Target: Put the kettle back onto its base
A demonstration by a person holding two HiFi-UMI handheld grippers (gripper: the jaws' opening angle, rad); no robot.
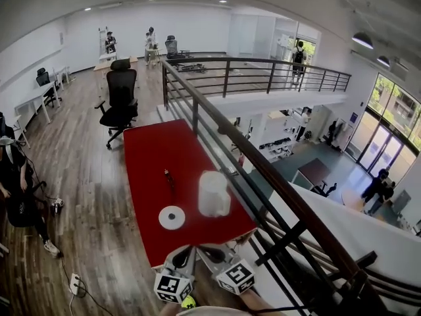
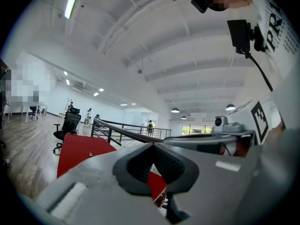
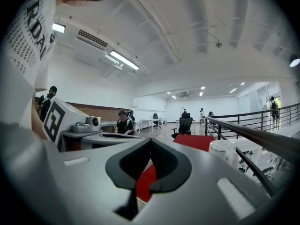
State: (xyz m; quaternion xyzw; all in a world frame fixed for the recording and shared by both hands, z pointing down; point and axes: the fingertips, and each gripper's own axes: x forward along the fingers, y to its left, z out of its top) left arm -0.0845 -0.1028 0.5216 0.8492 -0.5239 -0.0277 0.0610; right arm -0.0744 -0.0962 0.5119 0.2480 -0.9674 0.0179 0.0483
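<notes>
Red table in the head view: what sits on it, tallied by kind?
white kettle: 1
white round base: 1
small dark item, too small to identify: 1
Total: 3

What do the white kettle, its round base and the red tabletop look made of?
Kettle: probably matte white plastic, no metallic glints. Base: a flat white disc with grey centre, likely plastic. Tabletop: uniform matte red, perhaps laminate or cloth; unclear.

Head view steep down on red table (image 1: pixel 148 163), 2 gripper views lvl, share it
</notes>
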